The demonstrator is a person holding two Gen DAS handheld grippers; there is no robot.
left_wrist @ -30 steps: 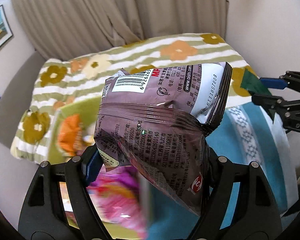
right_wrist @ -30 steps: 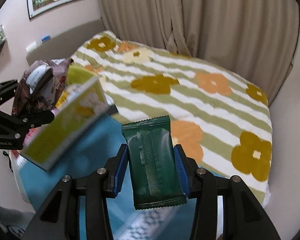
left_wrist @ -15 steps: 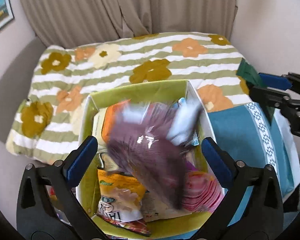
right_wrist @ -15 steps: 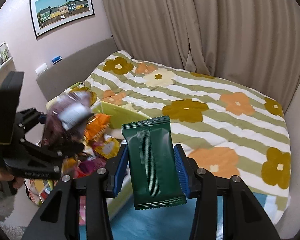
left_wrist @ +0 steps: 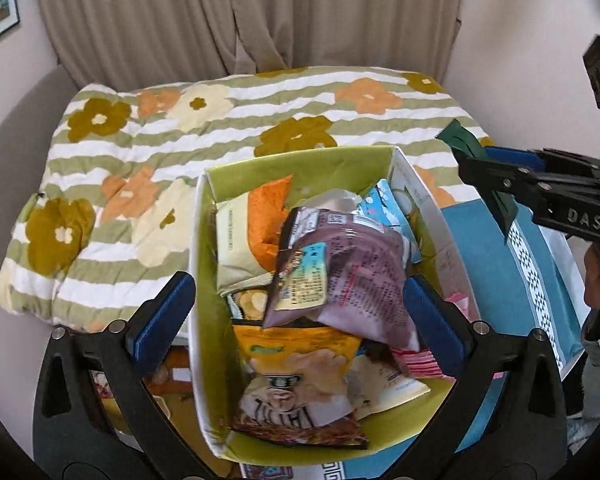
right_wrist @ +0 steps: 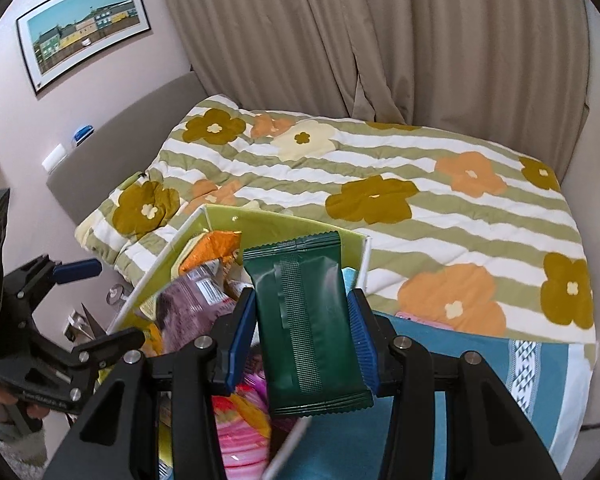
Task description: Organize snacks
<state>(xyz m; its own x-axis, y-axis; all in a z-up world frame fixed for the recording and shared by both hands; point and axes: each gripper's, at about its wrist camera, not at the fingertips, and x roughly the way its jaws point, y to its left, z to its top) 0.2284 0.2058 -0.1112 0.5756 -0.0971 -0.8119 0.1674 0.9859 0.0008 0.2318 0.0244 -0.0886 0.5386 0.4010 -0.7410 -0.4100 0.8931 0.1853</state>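
The green box (left_wrist: 300, 164) occupies the centre and lower half of the left wrist view. It is open at the top, with white outer walls and a lime-green interior, and it stands on the bed at the edge of the floral quilt (left_wrist: 148, 148), beside a blue cloth (left_wrist: 488, 256) at the right of the frame.

Contents of the box, as visible in the left wrist view:
- A purple snack bag (left_wrist: 348, 276) lies on top, at the centre, tilted across the other packets.
- An orange-and-cream packet (left_wrist: 252, 240) leans against the left inner wall, in the upper part of the box.
- A yellow snack bag (left_wrist: 296, 384) lies in the lower part, toward the near wall.
- A light blue packet (left_wrist: 388, 208) sits at the upper right, partly covered by the purple bag.
- A pink striped packet (left_wrist: 420, 360) shows at the lower right, mostly hidden.

The left gripper (left_wrist: 296, 320) is above the box with its jaws spread fully apart. Nothing is between them; the purple bag lies loose below.

The right gripper (right_wrist: 304, 328) is clamped on a dark green packet (right_wrist: 304, 312), which stands upright between the blue pads. In the right wrist view this packet is at the centre of the frame, over the near right part of the box, not inside it. In the left wrist view it appears at the right edge.
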